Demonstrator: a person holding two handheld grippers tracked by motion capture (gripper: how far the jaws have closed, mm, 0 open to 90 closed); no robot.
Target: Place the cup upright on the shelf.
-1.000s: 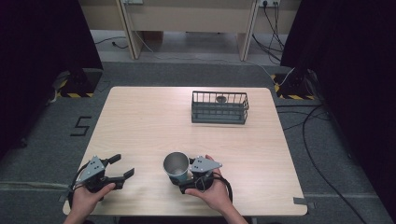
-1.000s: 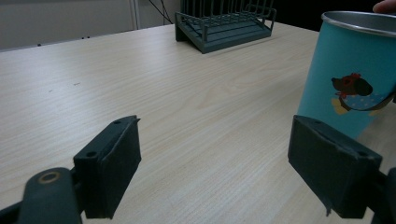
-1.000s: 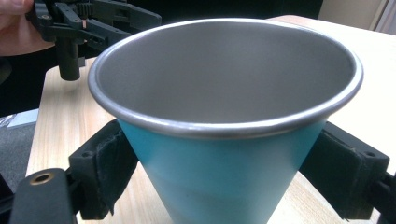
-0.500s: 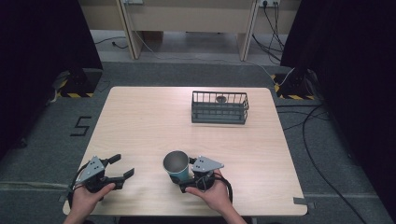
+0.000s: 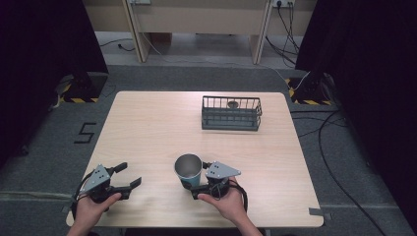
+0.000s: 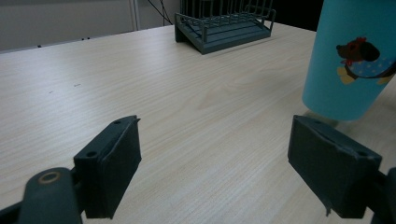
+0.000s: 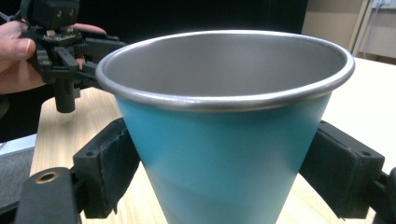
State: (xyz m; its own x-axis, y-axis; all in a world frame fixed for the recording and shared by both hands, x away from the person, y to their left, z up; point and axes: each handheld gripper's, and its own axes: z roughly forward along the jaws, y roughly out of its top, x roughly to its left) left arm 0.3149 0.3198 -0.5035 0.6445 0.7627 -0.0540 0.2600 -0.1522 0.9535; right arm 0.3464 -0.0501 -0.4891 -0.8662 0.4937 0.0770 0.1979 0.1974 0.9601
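Cup position: the cup (image 5: 189, 169) stands upright at the near edge of the surface (image 5: 162, 128), a little right of the middle, well apart from the wire basket (image 5: 231, 113) at the far right.
Right gripper (image 5: 199, 178): its jaws sit on either side of the cup's lower wall, pads against or all but against it; from the right gripper view I judge it a grasp, closed as far as the cup allows.
Reason for hold: gripped low on the tapered body, probably so the cup stays upright and the mouth stays free.
Left gripper (image 5: 129, 176): at the near left, its jaws spread wide and holding nothing; it points toward the cup, seemingly kept in reserve.
Cup appearance: teal outer wall (image 7: 224, 158), bare grey metal inside with a rolled rim, tapering toward the base, empty as far as visible.
Cup marking: a small cartoon dog figure (image 6: 363, 57) on the side facing the left gripper.
Basket contents: one small round object (image 5: 232, 104) inside; its kind cannot be made out.
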